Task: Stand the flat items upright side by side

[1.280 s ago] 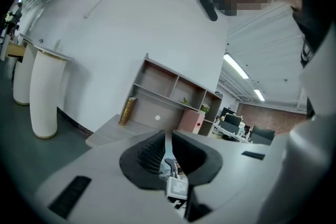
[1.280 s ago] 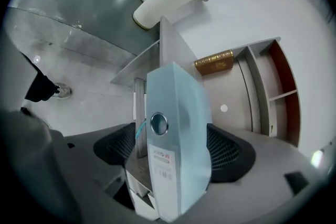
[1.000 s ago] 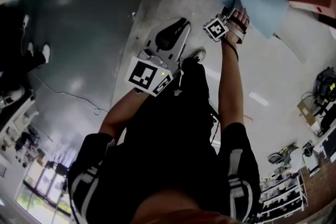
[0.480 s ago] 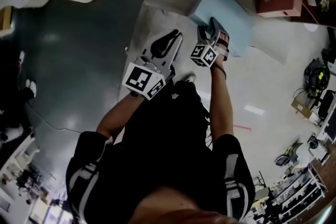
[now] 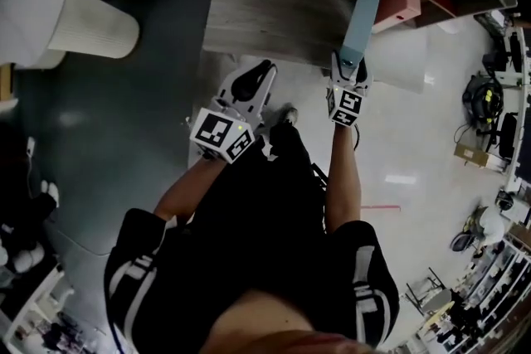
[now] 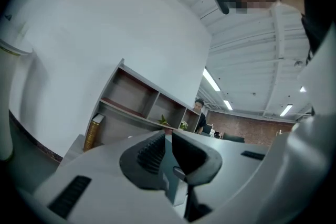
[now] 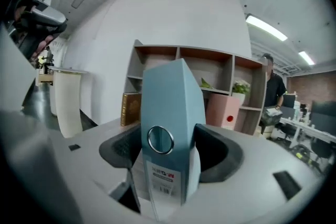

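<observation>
Standing in the shelf unit (image 7: 178,52) at the desk's (image 5: 265,21) back: 1 brown book (image 7: 130,108) left, 1 pink box (image 7: 223,113) right. Light-blue binder (image 7: 170,97) upright before it, clamped in the right claw (image 7: 169,152), just closed. Left claw (image 6: 167,157) together, empty.
</observation>
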